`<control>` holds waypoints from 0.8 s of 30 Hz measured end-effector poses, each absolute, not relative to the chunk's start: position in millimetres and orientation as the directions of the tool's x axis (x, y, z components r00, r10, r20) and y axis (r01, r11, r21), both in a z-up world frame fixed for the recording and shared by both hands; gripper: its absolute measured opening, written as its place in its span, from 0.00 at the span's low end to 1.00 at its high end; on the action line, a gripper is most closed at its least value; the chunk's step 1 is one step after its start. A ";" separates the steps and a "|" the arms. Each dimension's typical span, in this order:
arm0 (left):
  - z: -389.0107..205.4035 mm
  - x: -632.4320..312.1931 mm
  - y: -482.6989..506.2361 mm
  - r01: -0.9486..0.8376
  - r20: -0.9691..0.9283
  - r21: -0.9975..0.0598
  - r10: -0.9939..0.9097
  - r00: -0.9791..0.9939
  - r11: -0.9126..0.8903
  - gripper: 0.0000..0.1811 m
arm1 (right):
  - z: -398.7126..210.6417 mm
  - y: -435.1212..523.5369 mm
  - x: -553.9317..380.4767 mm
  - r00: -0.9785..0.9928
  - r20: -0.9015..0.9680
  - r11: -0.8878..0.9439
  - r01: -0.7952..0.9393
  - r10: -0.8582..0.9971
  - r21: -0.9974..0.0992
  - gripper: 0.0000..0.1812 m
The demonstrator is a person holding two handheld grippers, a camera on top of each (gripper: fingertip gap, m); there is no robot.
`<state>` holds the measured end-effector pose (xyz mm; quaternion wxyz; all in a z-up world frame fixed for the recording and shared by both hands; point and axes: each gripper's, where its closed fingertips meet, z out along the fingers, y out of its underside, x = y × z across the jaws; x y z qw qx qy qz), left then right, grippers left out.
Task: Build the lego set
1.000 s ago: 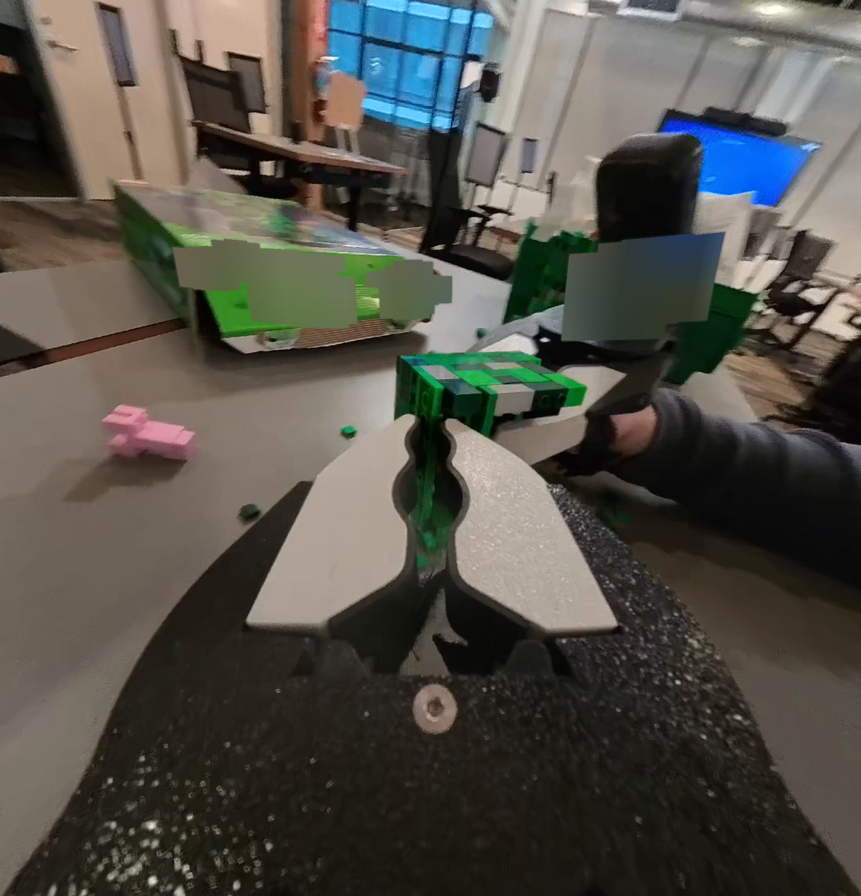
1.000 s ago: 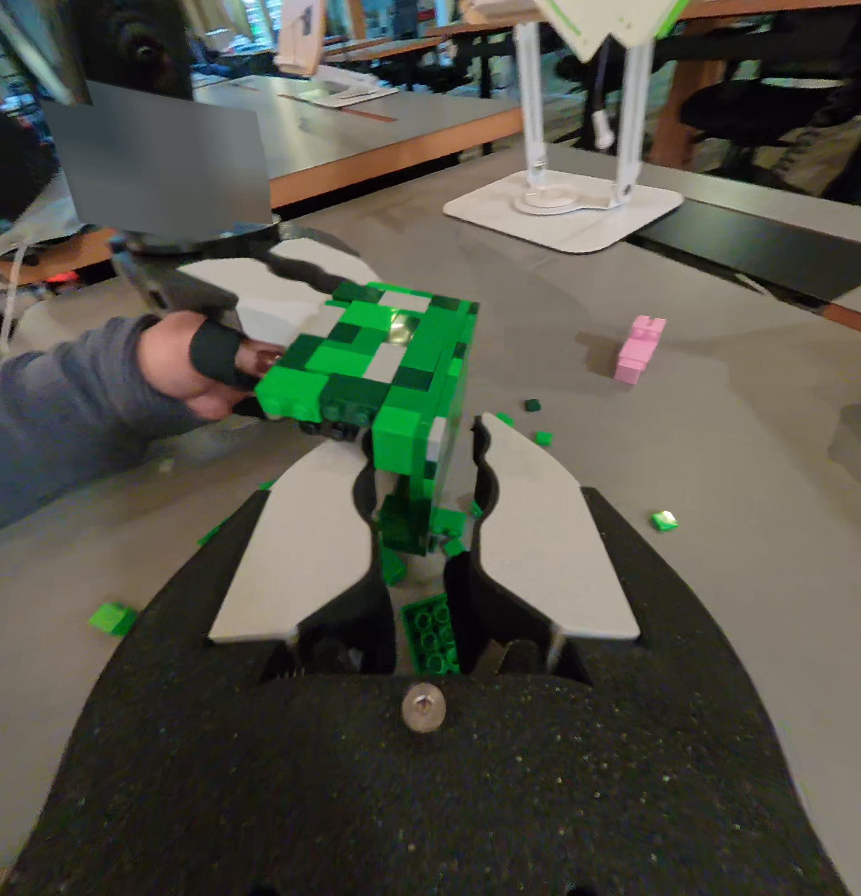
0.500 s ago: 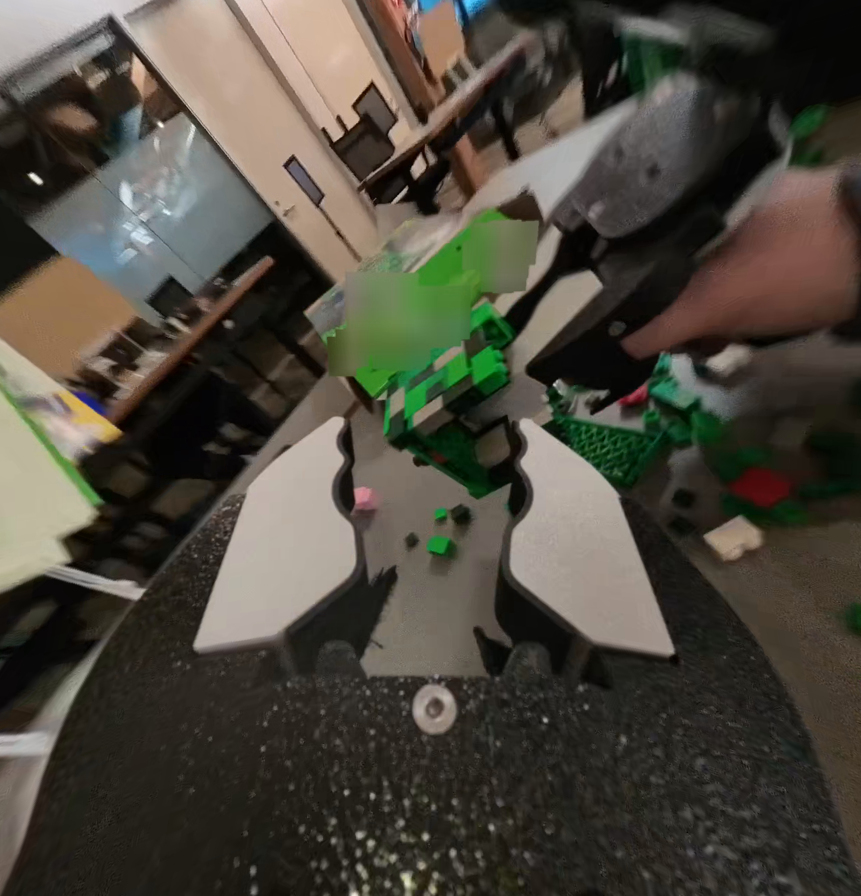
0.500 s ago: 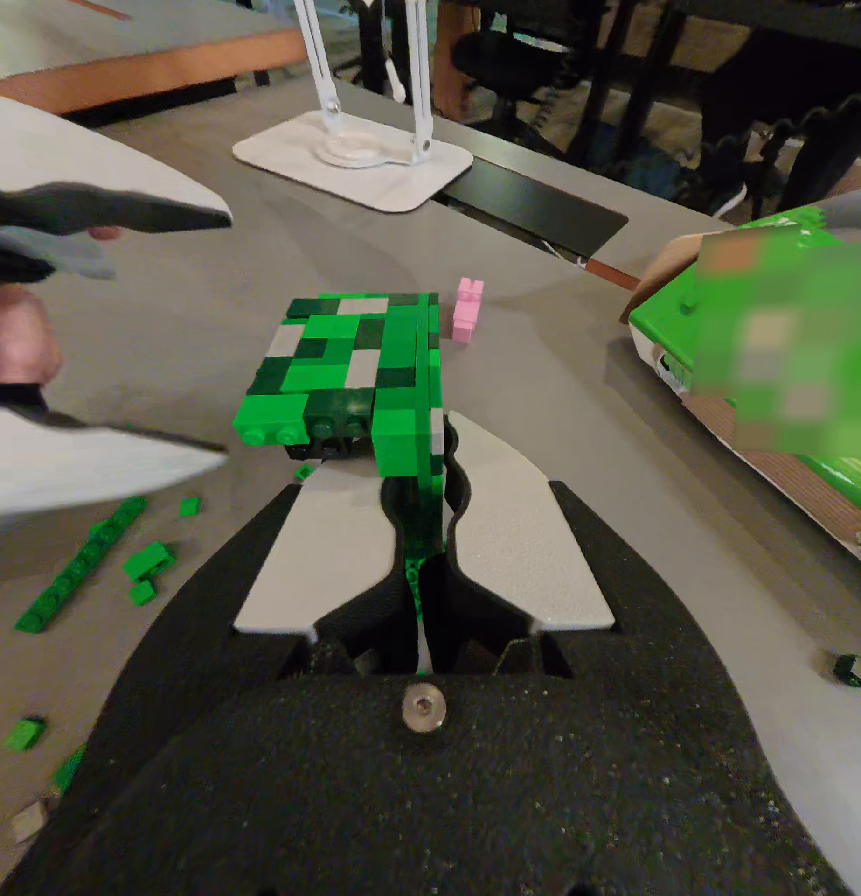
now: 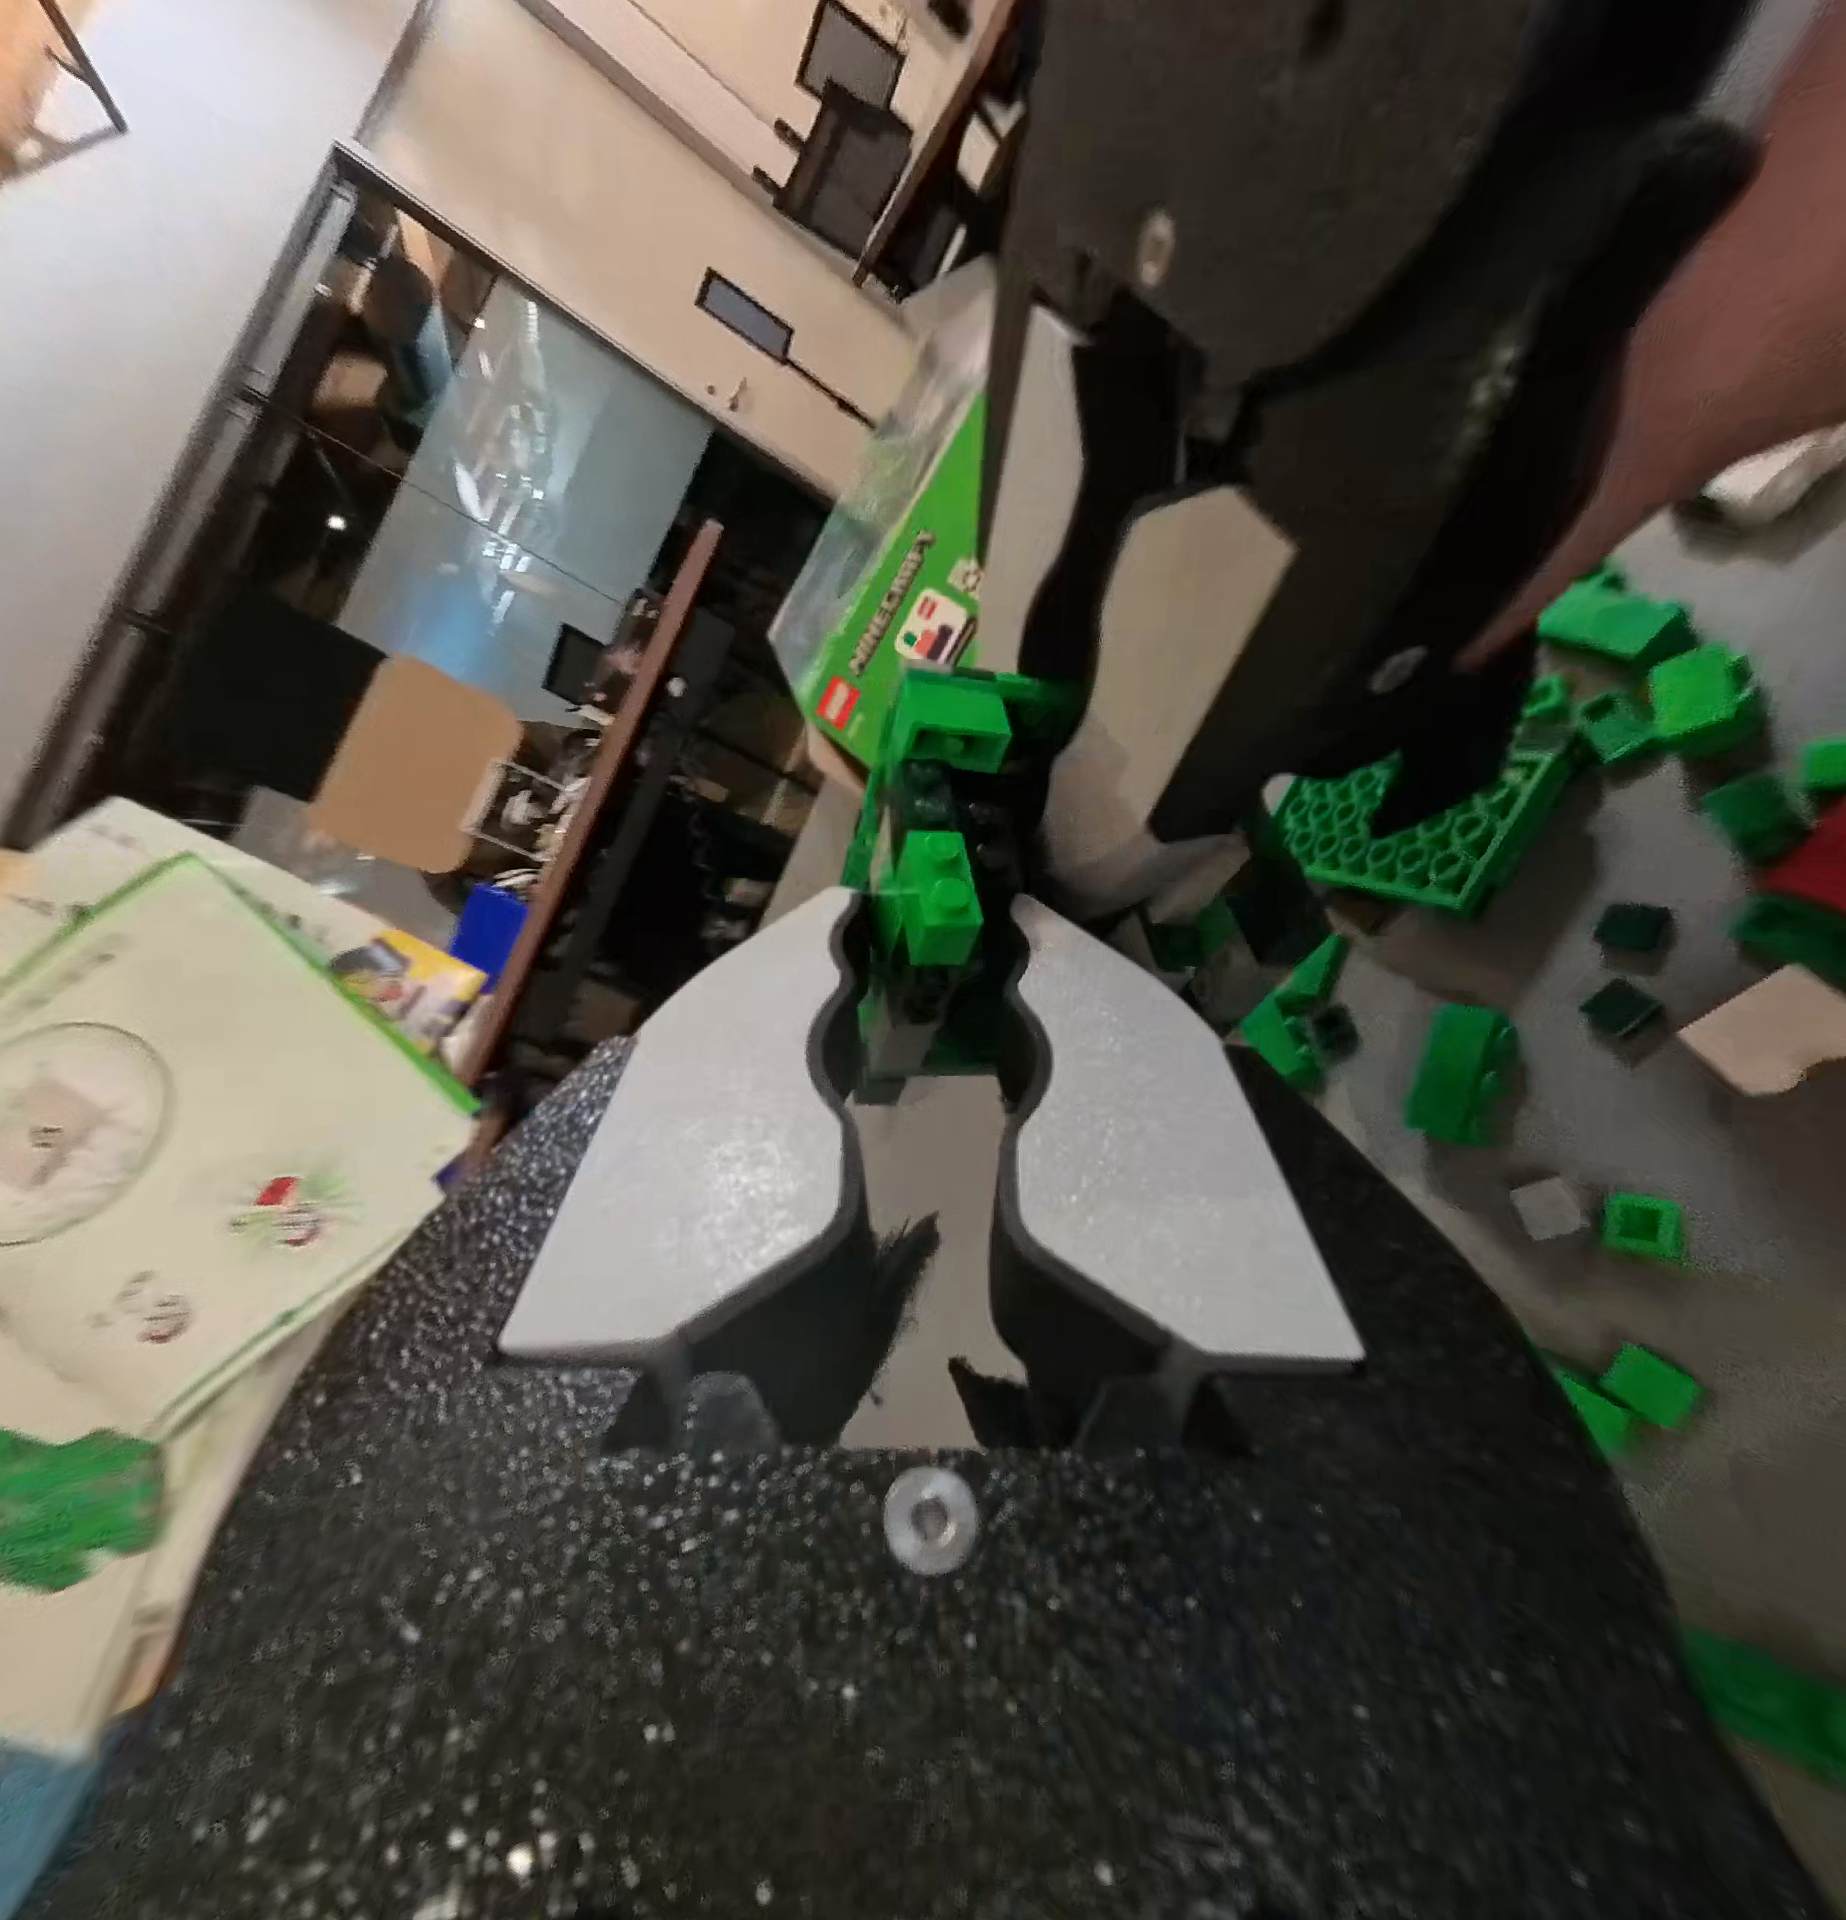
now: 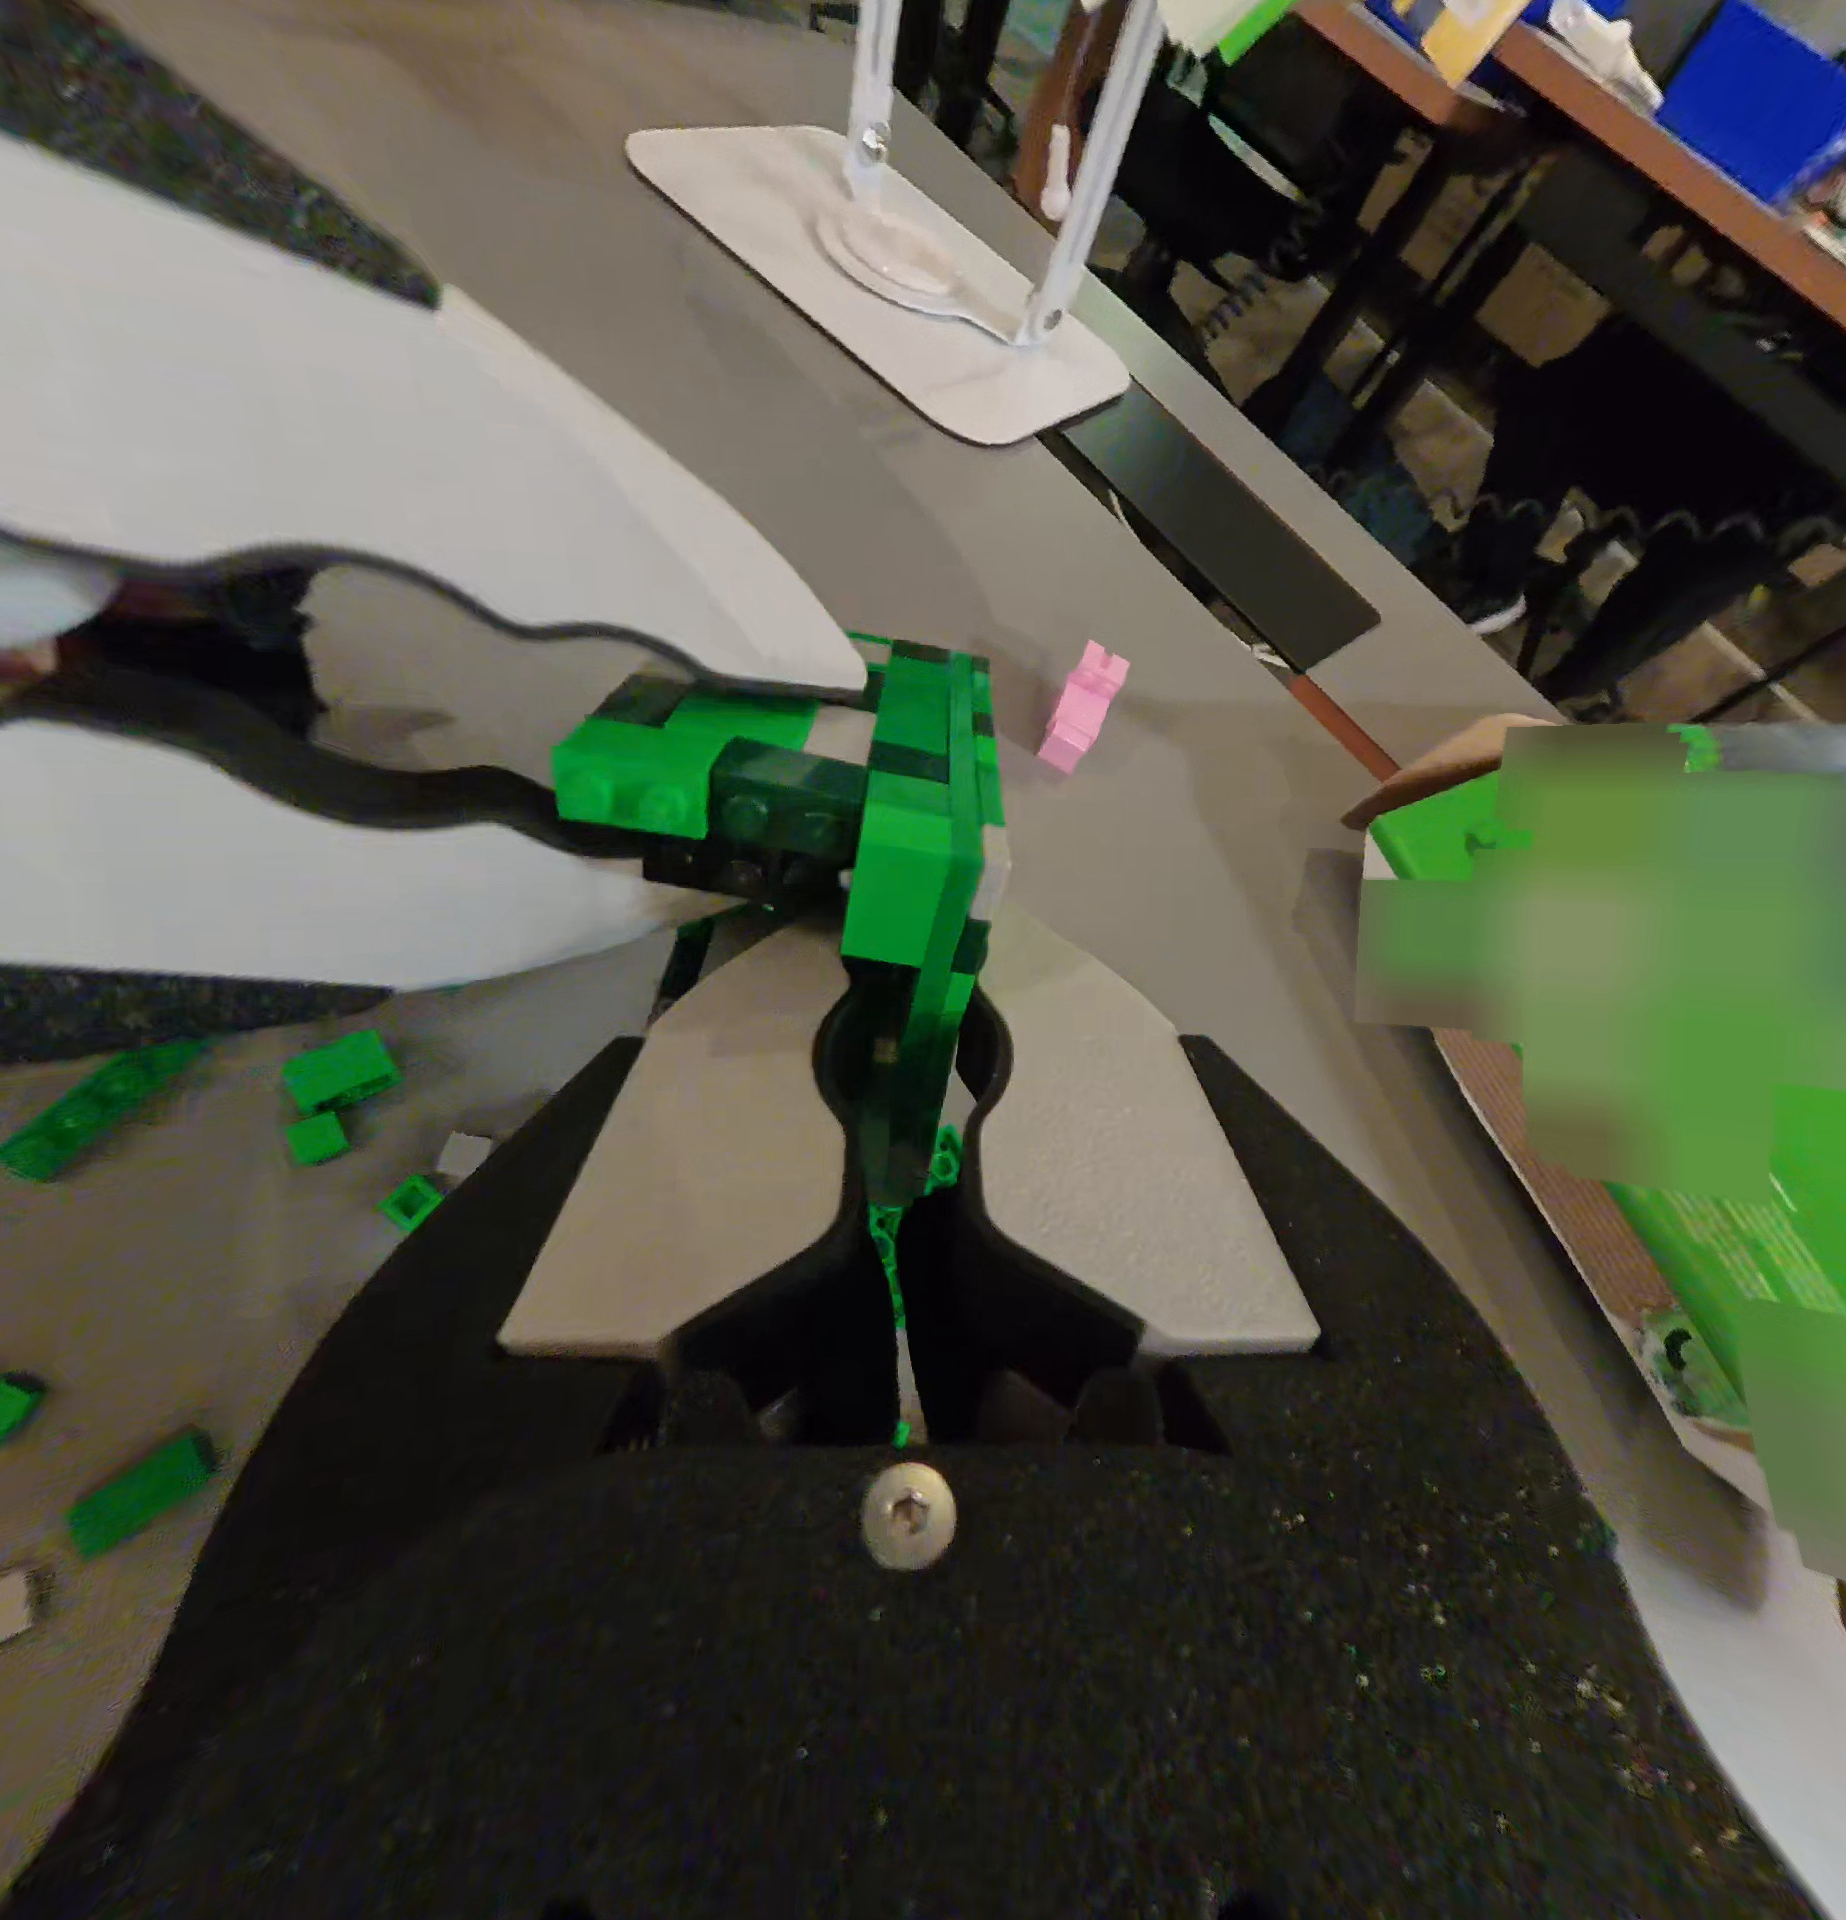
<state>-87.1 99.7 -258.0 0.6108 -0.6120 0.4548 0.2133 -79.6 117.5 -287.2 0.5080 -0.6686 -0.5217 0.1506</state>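
The green lego build (image 6: 903, 821), patched in light, dark and grey tiles, hangs above the grey tabletop (image 6: 1137, 727), pinched edge-on in the right claw (image 6: 914, 971). The left claw (image 5: 929, 920) brackets its studded end, jaws slightly apart; whether it grips, I cannot tell. Loose green bricks (image 6: 337, 1075), a pink piece (image 6: 1080, 707) and the set's box (image 5: 888, 613) lie around
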 end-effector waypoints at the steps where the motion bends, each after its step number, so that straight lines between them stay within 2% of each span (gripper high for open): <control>1: -257.2 -86.6 98.6 -0.799 -0.796 -0.580 -0.321 0.513 0.162 0.12 | -286.8 115.9 -80.3 0.396 0.318 0.065 0.534 0.861 -0.843 0.06; 11: -274.5 -86.2 95.1 -0.760 -0.699 -0.641 -0.487 0.524 0.102 0.12 | -303.6 112.7 -81.0 0.294 0.325 0.113 0.559 0.899 -0.821 0.07; 12: -275.3 -84.4 91.9 -0.741 -0.672 -0.663 -0.521 0.526 0.106 0.10 | -304.4 116.6 -78.0 0.293 0.368 0.144 0.577 0.882 -0.804 0.06; 14: -271.3 -76.7 84.6 -0.600 -0.514 -0.795 -0.625 0.588 0.089 0.09 | -298.1 119.2 -74.0 0.274 0.448 0.232 0.569 0.851 -0.789 0.06; 18: -269.6 -87.9 91.8 -0.520 -0.425 -0.854 -0.613 0.667 0.026 0.09 | -296.2 118.8 -75.0 0.285 0.422 0.218 0.544 0.861 -0.810 0.06; 24: -291.2 -108.7 105.5 -0.563 -0.419 -0.818 -0.550 0.723 -0.117 0.09 | -319.5 128.8 -70.1 0.297 0.444 0.161 0.650 0.846 -0.742 0.06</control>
